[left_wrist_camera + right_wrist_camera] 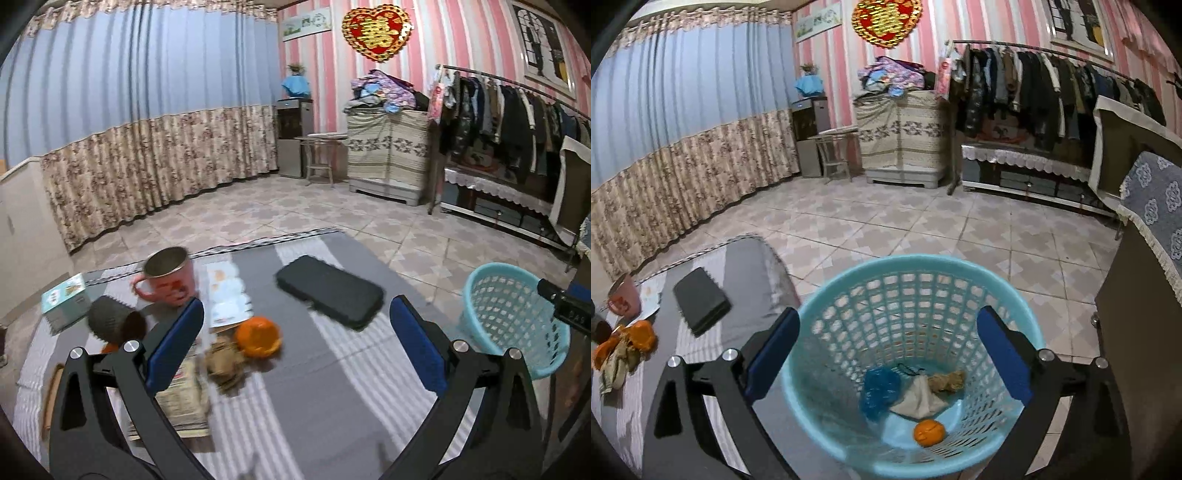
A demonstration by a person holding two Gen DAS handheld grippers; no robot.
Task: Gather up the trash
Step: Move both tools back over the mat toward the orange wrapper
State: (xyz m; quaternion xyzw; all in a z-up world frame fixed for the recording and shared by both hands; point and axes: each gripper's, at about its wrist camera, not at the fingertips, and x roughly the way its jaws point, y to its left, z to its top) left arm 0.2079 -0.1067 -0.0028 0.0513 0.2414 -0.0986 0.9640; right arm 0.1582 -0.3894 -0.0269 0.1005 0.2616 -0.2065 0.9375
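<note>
**Two empty grippers, some trash in the basket, some on the table**

The left gripper (295, 339) fills the bottom of its view. Its two blue fingers (173, 347) are spread wide apart and hold nothing. Between them, in the middle of the frame, is a table with a grey and white striped cloth (332, 387). Just right of the left finger lies a piece of orange peel (258, 336). A crumpled brown paper wad (223, 363) touches it from below. At the lower left, a printed paper sheet (184, 402) lies partly under the left finger.

Higher up on the left stands a pink mug with a shiny metal inside (168, 275). A dark cup lying on its side (112, 320) is left of it. A small white and teal box (64, 301) sits at the far left. A flat black case (330, 291) lies in the middle. A white leaflet (227, 295) lies between the mug and the case.

The right gripper (884, 354) hangs over a round light blue plastic basket with holes (827, 369) at the bottom middle of its view. Its jaws are wide open too, with nothing between them. Down in the basket are a crumpled blue plastic bag (879, 391), a whitish cloth scrap (921, 400), a brown paper lump (947, 382) and a small orange fruit piece (929, 432). The same basket shows at the right edge of the left view, beside the table.
</note>
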